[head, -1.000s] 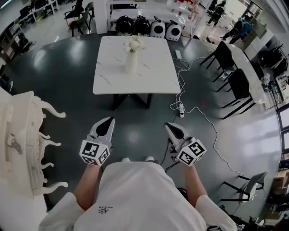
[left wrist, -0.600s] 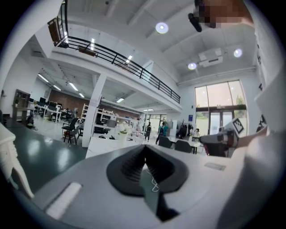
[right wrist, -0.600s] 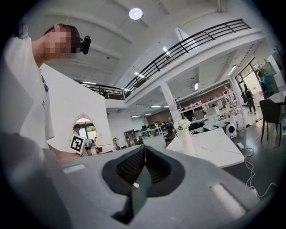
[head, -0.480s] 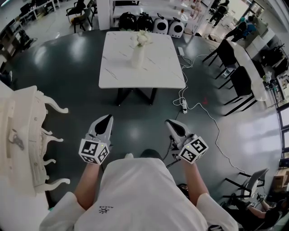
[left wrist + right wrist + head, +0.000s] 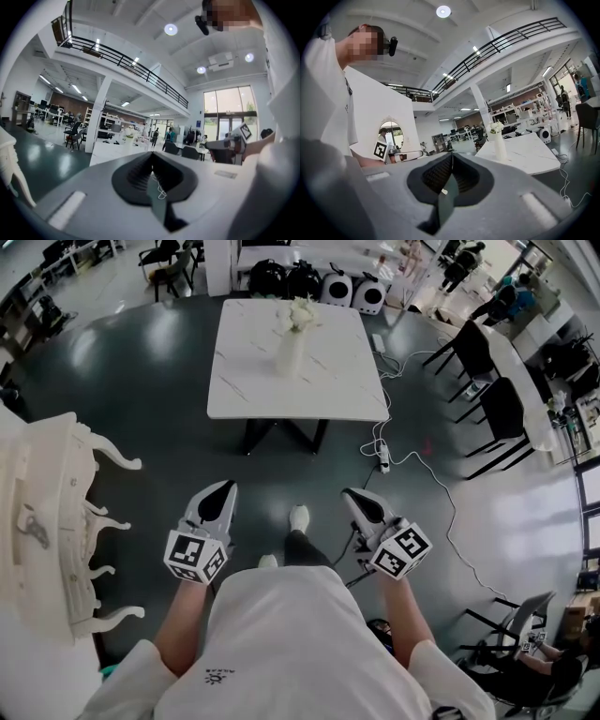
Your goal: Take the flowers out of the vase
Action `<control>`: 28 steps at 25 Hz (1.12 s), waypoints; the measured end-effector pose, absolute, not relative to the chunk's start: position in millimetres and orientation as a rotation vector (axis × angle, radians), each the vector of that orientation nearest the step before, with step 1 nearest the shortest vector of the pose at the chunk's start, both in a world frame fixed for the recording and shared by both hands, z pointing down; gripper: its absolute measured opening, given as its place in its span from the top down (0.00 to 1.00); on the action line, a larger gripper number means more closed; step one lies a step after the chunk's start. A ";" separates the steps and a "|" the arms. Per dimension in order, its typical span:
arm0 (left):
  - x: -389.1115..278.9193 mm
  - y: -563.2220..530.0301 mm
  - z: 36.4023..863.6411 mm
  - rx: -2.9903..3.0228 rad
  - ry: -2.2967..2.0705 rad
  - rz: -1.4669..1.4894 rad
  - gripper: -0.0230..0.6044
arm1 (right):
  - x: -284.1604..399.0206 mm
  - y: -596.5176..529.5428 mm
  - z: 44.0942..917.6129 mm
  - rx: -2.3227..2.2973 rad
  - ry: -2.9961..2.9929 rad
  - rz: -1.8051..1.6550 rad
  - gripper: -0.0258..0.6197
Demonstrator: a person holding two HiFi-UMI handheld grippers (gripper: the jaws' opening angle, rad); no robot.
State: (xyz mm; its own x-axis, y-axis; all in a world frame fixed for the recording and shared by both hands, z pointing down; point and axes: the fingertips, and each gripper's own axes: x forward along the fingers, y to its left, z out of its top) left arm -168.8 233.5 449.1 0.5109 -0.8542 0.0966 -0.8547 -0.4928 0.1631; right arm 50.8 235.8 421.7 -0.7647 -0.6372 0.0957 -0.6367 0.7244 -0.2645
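1. Flowers: a white bunch standing in the vase's mouth, with the blooms at the top and the stems running down inside. Also seen in the right gripper view.
2. Vase: white, slender and upright. Its long axis is vertical and its mouth points up. It stands near the middle of the table top, nothing else touching it.
3. Table: a white marbled top on dark legs, standing on the dark glossy floor, well ahead of the person.
4. Left gripper: held low in front of the person's body, well apart from the table, its tip pointing toward the table. The jaws are pressed together with nothing between them.
5. Right gripper: beside the left one at about the same height, also aimed at the table. The jaws are closed and empty.
6. Shoe: white, on the floor between the two grippers.
7. Power strip: on the floor off the table's right corner, trailing a white cable.
8. Carved white furniture: at the left edge.
9. Black chairs: on the right, at another table.
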 end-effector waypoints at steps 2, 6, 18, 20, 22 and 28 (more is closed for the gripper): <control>-168.4 230.1 450.2 2.560 -1.471 0.010 0.98 | 50.1 229.1 422.1 -1.064 2.911 -0.455 0.96; -173.6 216.2 452.7 2.551 -1.513 0.038 0.98 | 47.6 207.6 426.0 -1.034 2.904 -0.482 0.96; -169.1 120.3 446.5 2.517 -1.576 0.038 0.98 | 52.2 100.0 427.9 -0.949 2.906 -0.521 0.96; -167.6 102.9 444.0 2.508 -1.594 0.031 0.98 | 56.4 81.3 427.9 -0.942 2.910 -0.529 0.96; -165.4 85.1 440.2 2.500 -1.609 0.021 0.98 | 60.8 60.7 428.0 -0.936 2.909 -0.539 0.96; -153.6 37.5 444.0 2.439 -1.635 0.038 0.98 | 69.3 5.8 430.1 -0.889 2.926 -0.565 0.96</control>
